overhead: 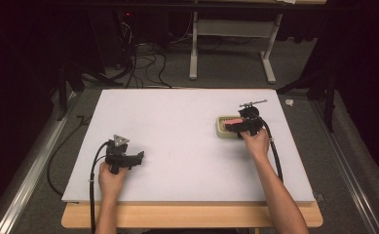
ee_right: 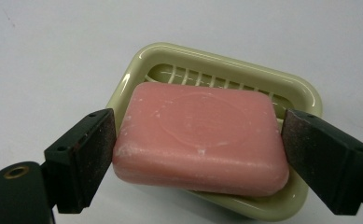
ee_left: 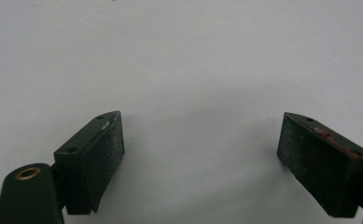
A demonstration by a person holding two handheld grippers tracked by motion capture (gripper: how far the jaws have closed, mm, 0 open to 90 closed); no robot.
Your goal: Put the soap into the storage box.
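The right gripper (ee_right: 195,154) clasps a pink rectangular soap bar (ee_right: 200,137) by its ends — just over a pale green plastic soap dish (ee_right: 305,91) (ribbed inside) — while the left gripper (ee_left: 200,154) gapes wide above the white surface (ee_left: 179,56).

wide open white table (overhead: 177,122) left and centre, only the soap dish (overhead: 224,127) blocking far right, left gripper (overhead: 137,158) parked near left

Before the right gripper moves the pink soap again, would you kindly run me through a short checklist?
1. Right gripper jaws on both ends of the pink soap: ok.
2. Soap level between the pads: ok.
3. Soap clear of the green soap dish: cannot tell.
4. Dish flat on the white table: ok.
5. Left gripper open, away from the dish: ok.
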